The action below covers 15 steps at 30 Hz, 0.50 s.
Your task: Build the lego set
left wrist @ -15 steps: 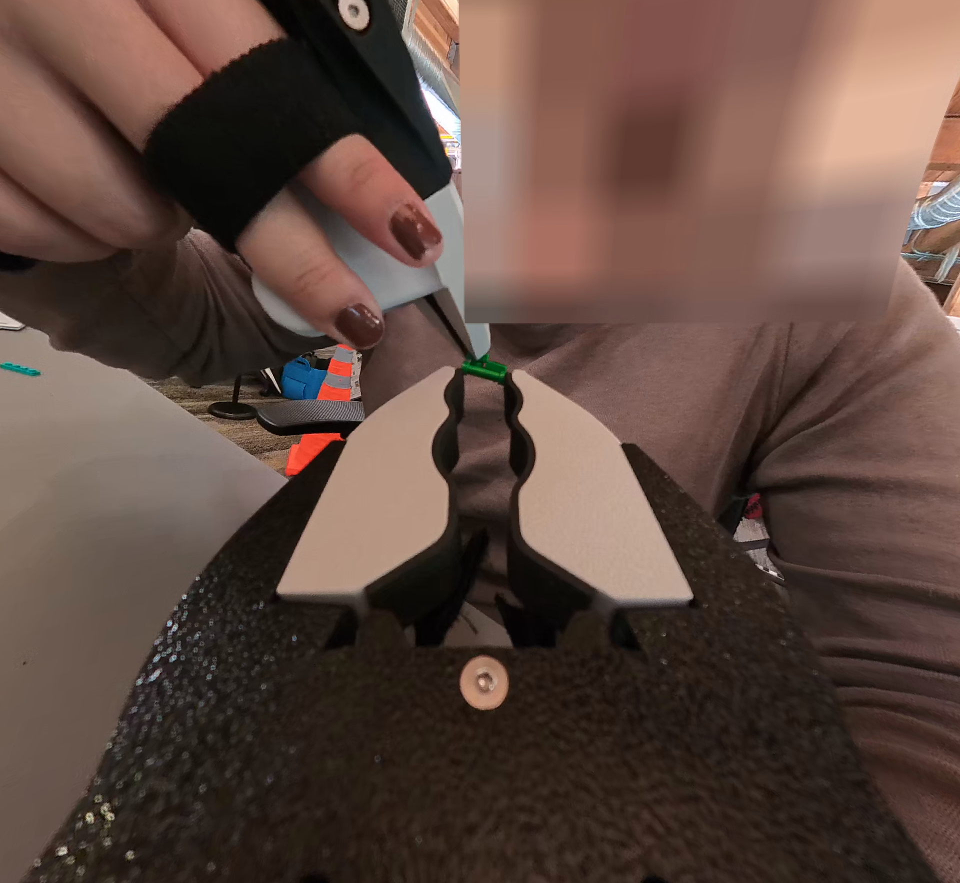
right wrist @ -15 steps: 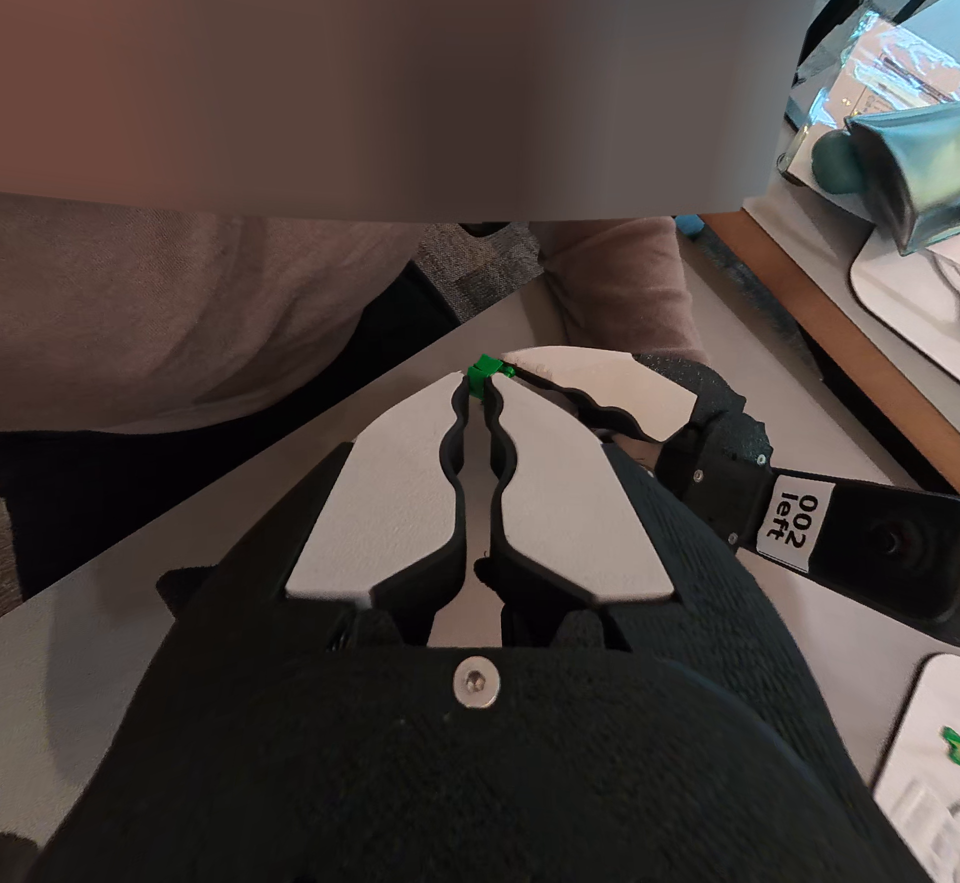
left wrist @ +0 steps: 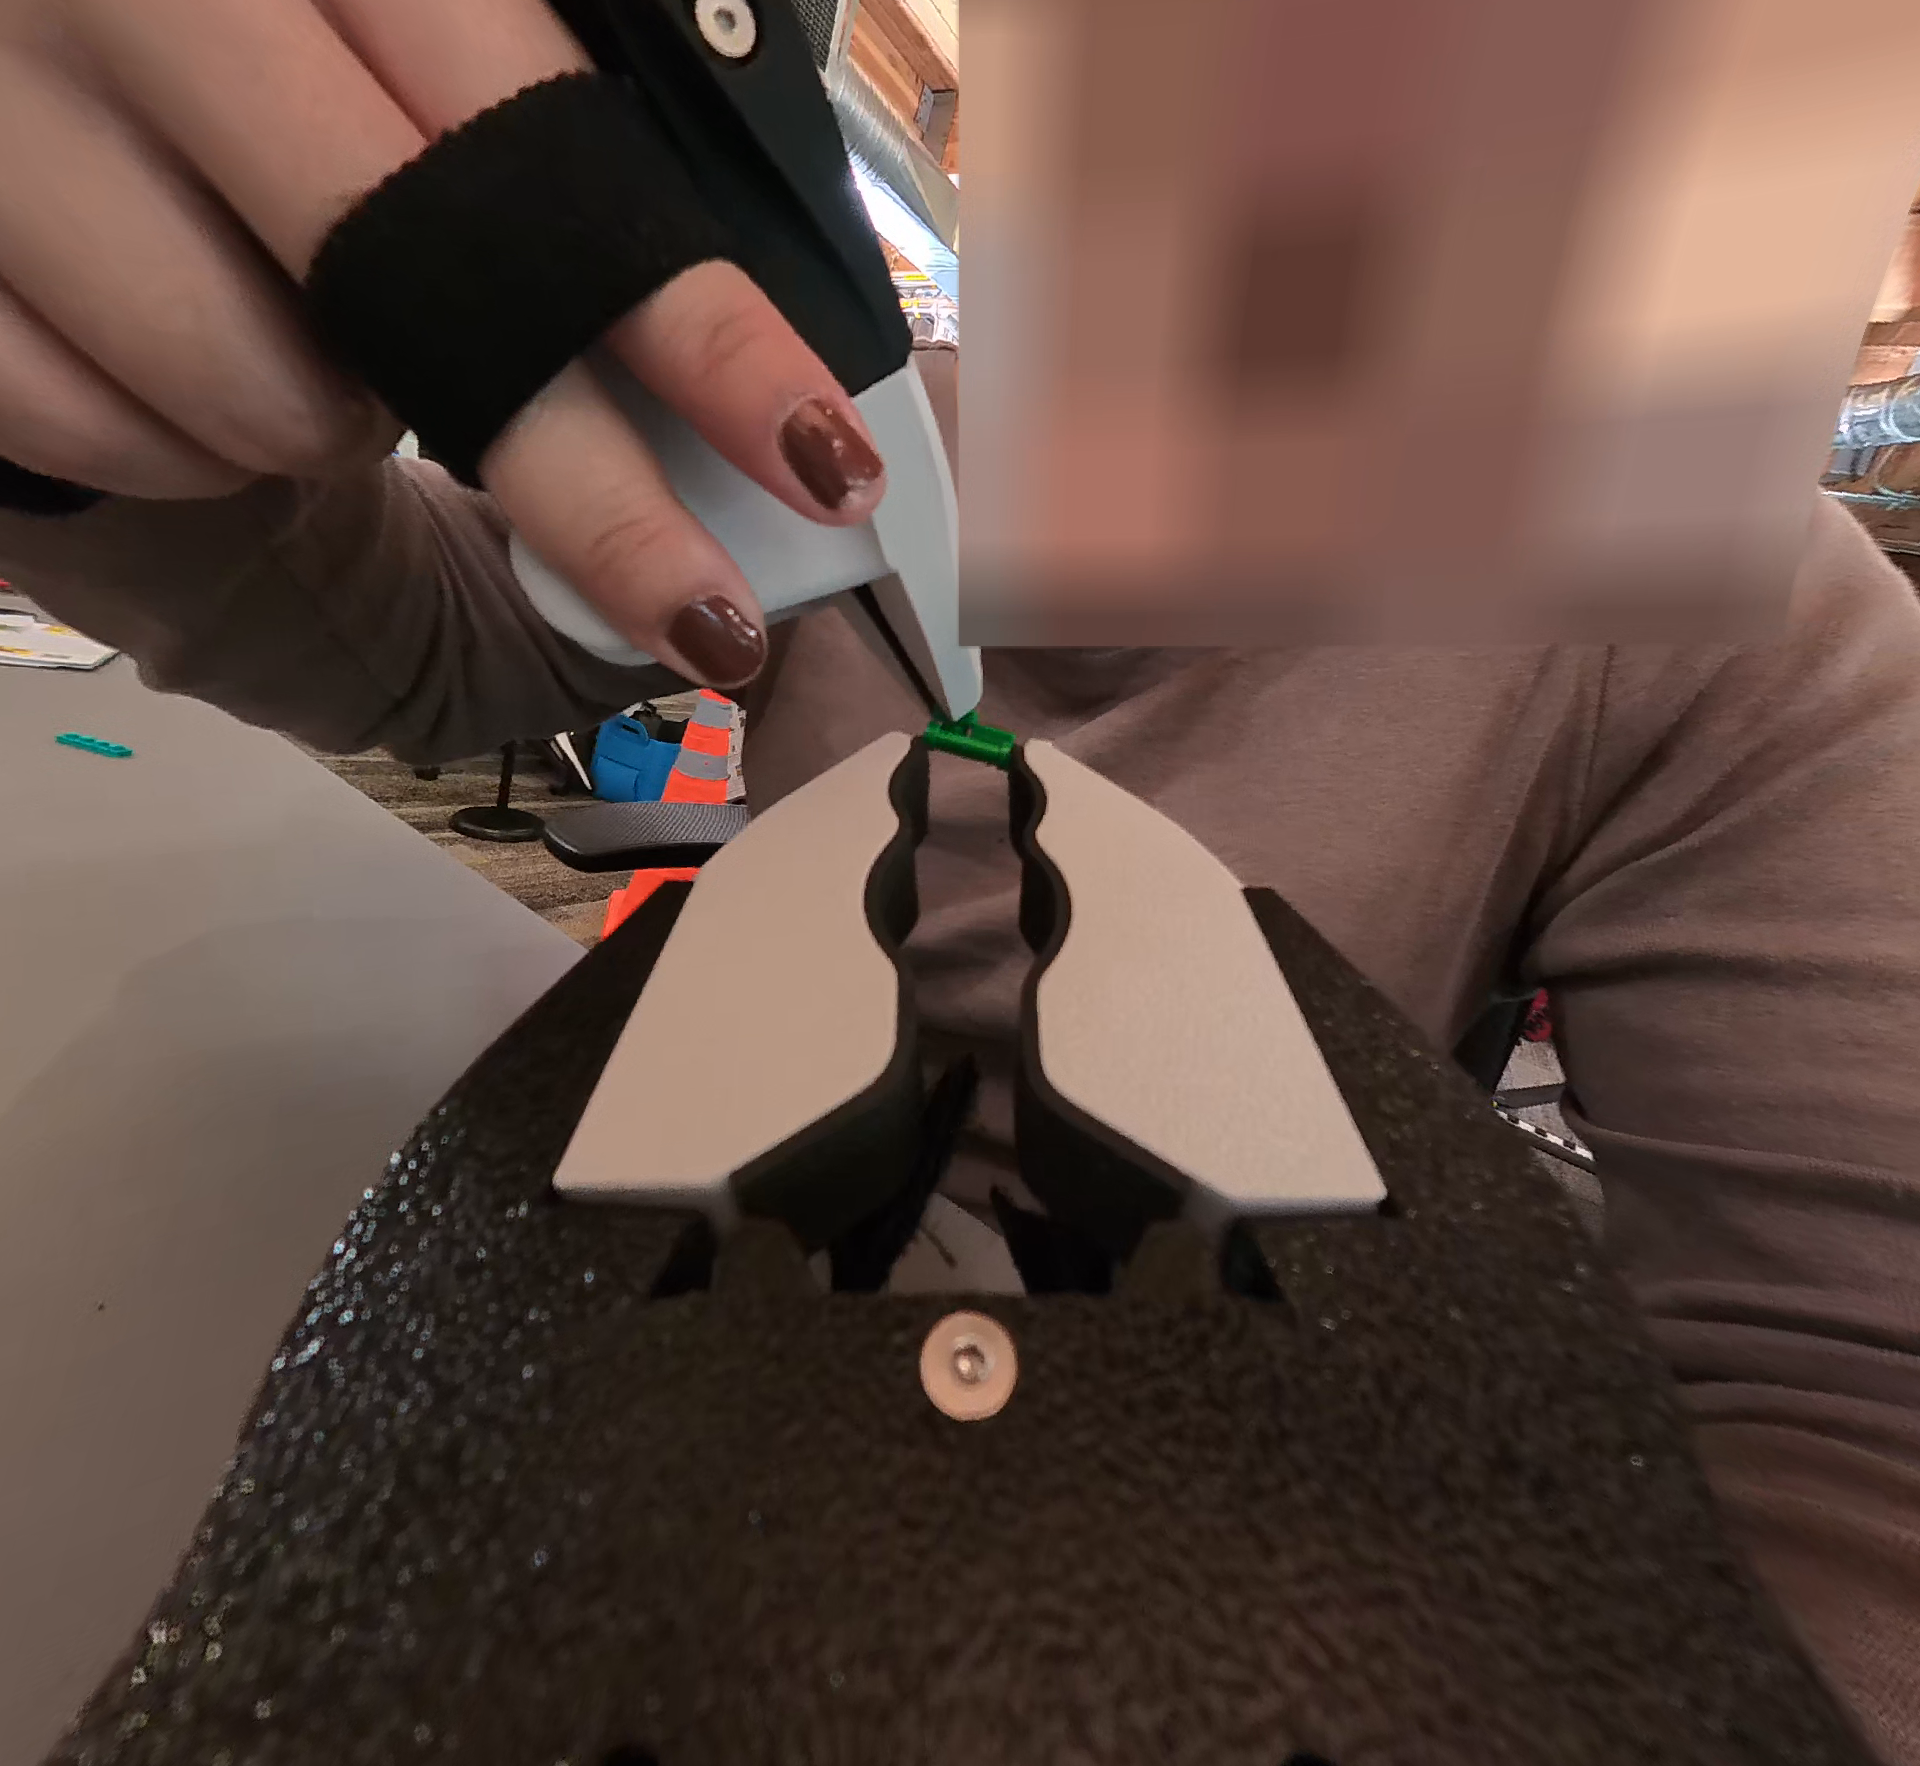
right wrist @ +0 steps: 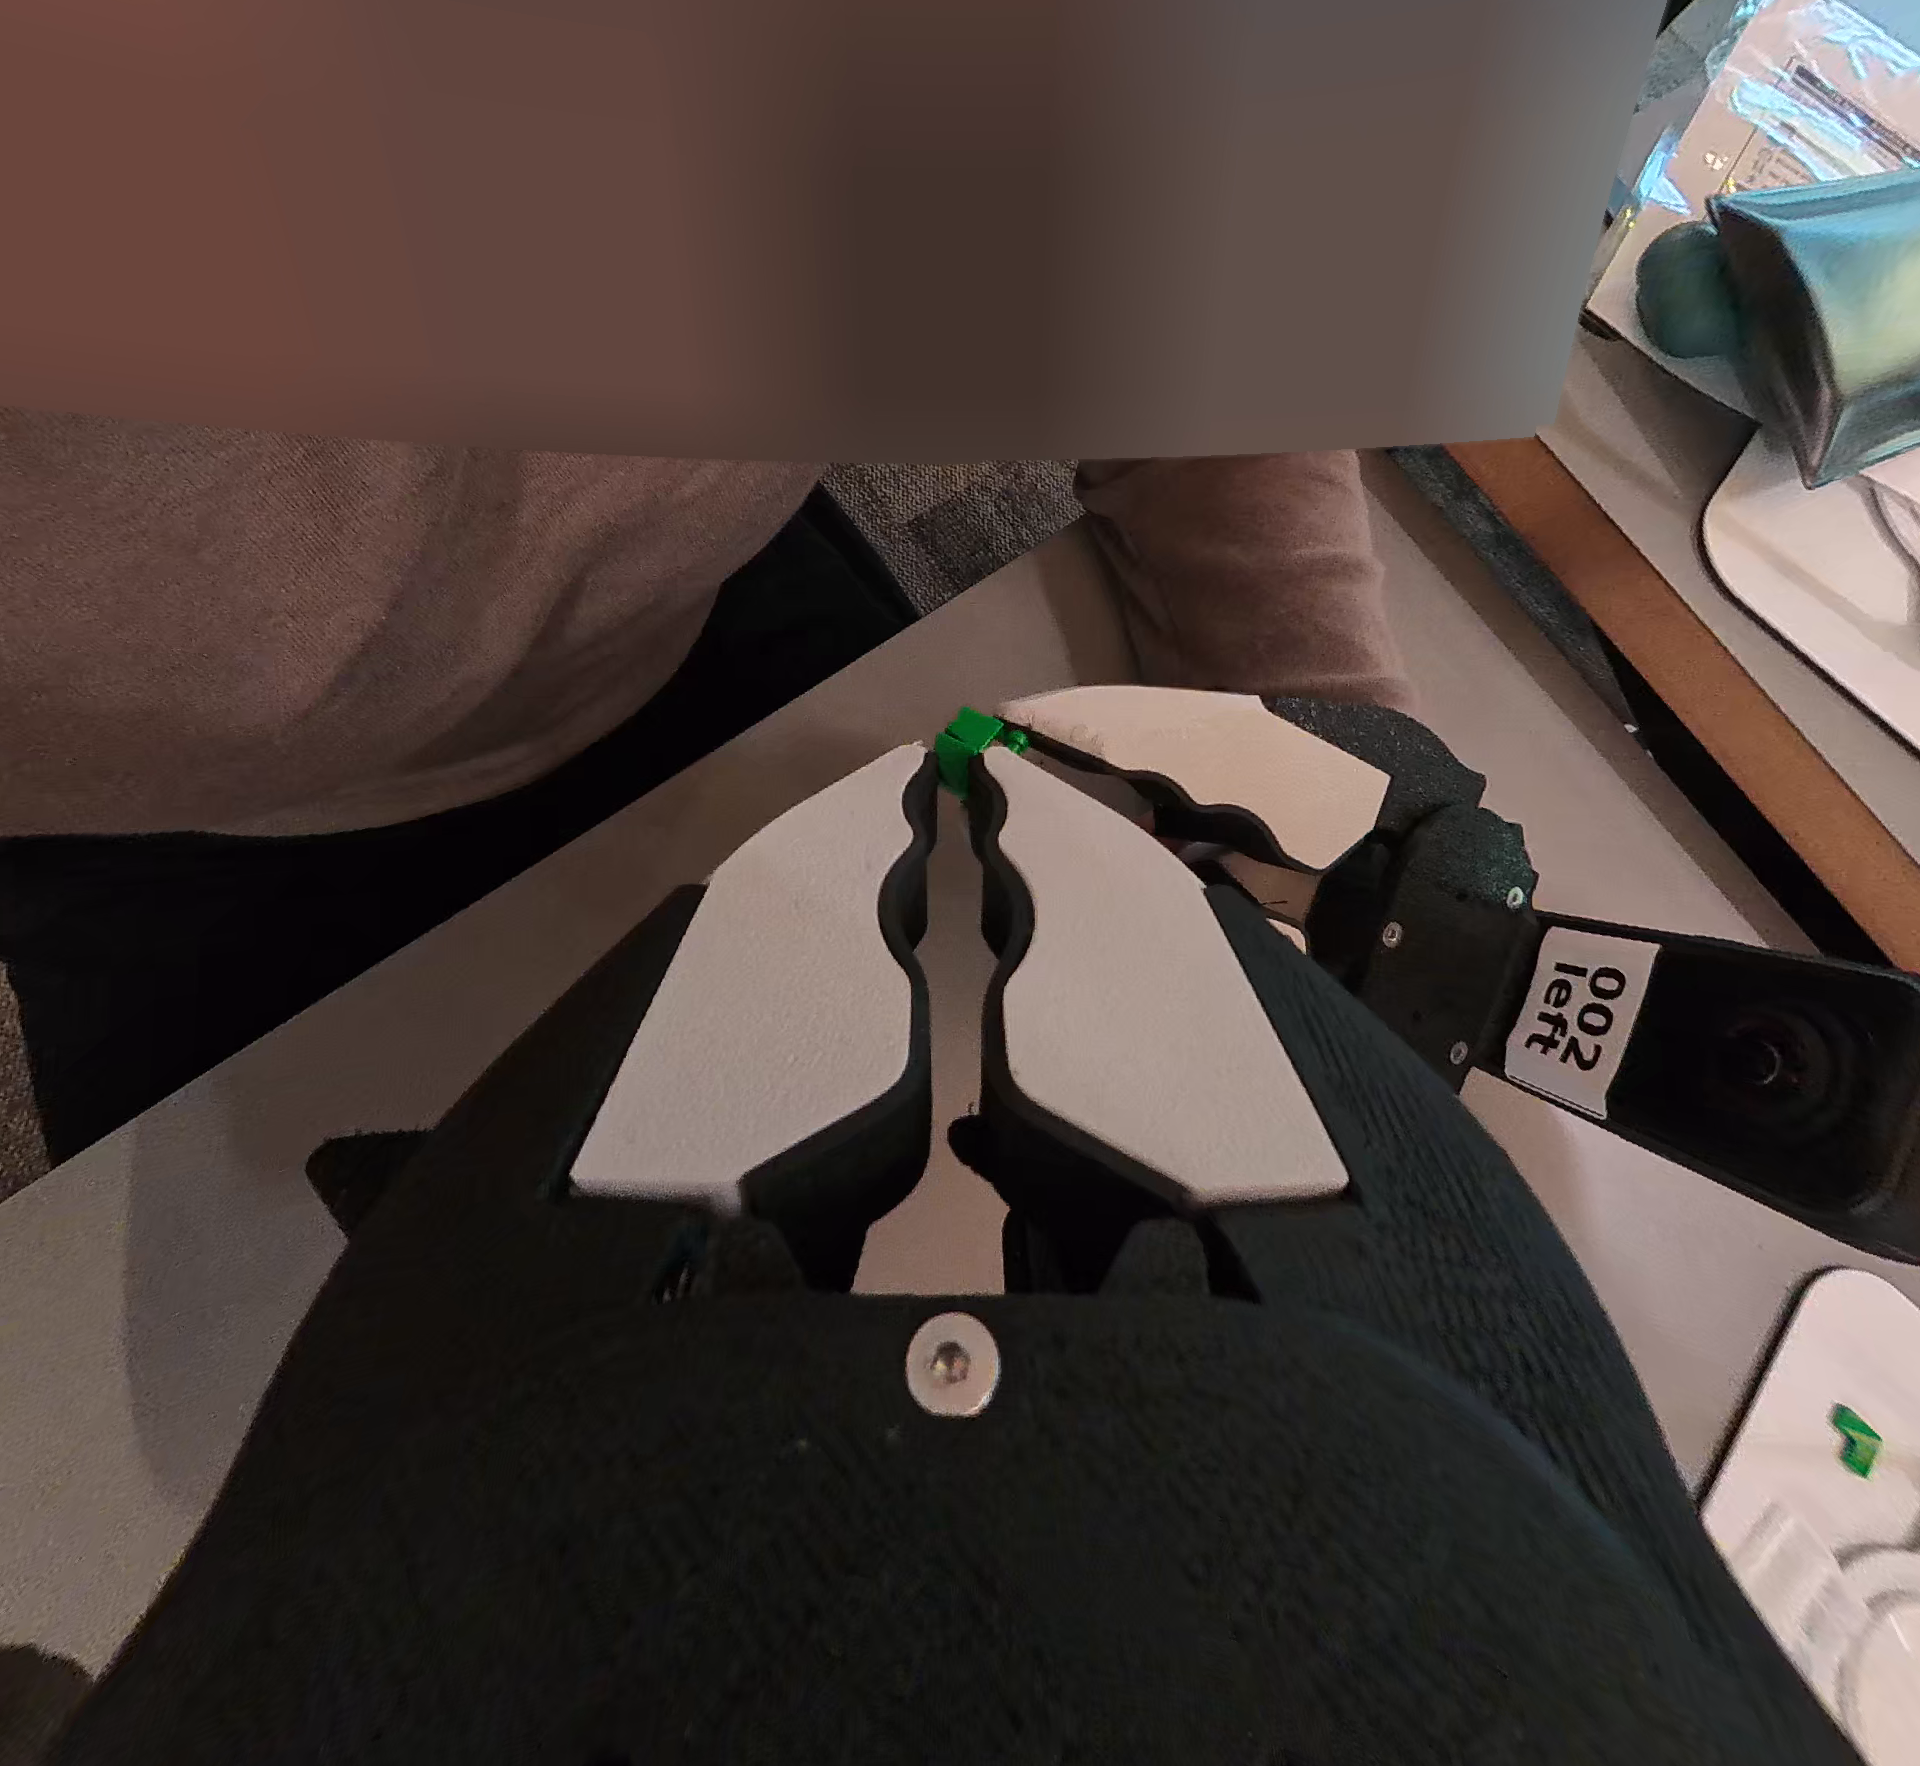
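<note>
A small green lego piece (left wrist: 966, 740) is held in the air, in front of a person's chest, between both grippers. My left gripper (left wrist: 966, 760) is shut on it, one fingertip on each end. My right gripper (left wrist: 948, 693) comes down from the upper left, held by a hand with a black strap, and its tips meet the top of the piece. In the right wrist view my right gripper (right wrist: 958, 766) is shut on the green piece (right wrist: 961, 745), and the left gripper (right wrist: 1013, 731) pinches its right side. I cannot tell whether it is one piece or two joined.
A grey table (left wrist: 208, 1041) lies at left with a teal lego plate (left wrist: 94, 745) on it. A white tray (right wrist: 1787, 1384) at lower right holds a loose green piece (right wrist: 1855, 1451). Foil bags (right wrist: 1829, 314) lie on another desk at upper right. My two grippers' fingertips are within a few centimetres of each other.
</note>
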Motion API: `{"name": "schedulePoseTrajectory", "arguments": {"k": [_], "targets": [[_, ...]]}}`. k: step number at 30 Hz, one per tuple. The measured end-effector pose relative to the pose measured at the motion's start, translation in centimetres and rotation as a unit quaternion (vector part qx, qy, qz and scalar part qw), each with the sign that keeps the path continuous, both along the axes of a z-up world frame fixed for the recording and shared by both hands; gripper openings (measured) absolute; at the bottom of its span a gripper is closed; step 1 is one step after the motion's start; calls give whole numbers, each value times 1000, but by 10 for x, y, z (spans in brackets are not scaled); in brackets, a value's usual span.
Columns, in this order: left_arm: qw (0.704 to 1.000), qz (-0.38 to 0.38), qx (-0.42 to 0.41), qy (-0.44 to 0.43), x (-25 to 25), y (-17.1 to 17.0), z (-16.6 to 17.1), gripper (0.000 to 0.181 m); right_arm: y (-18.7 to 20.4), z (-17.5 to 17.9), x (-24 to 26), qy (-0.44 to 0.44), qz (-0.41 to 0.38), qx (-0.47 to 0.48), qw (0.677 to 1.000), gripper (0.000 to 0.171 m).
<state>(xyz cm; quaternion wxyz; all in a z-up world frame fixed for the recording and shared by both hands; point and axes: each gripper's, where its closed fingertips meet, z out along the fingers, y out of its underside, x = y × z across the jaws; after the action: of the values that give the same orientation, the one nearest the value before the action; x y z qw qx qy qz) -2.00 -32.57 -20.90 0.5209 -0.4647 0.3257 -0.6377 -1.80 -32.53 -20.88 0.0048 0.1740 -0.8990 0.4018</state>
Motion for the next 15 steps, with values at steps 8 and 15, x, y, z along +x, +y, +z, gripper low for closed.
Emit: {"name": "schedulePoseTrajectory", "arguments": {"k": [8,15], "targets": [[1000,5,0,-4,-1,1,1,14,1,1,-1,8,-3,-6,1000,4],[1000,5,-1,-4,-1,2,0,15,1,0,-2,9,-6,-5,1000,5]]}}
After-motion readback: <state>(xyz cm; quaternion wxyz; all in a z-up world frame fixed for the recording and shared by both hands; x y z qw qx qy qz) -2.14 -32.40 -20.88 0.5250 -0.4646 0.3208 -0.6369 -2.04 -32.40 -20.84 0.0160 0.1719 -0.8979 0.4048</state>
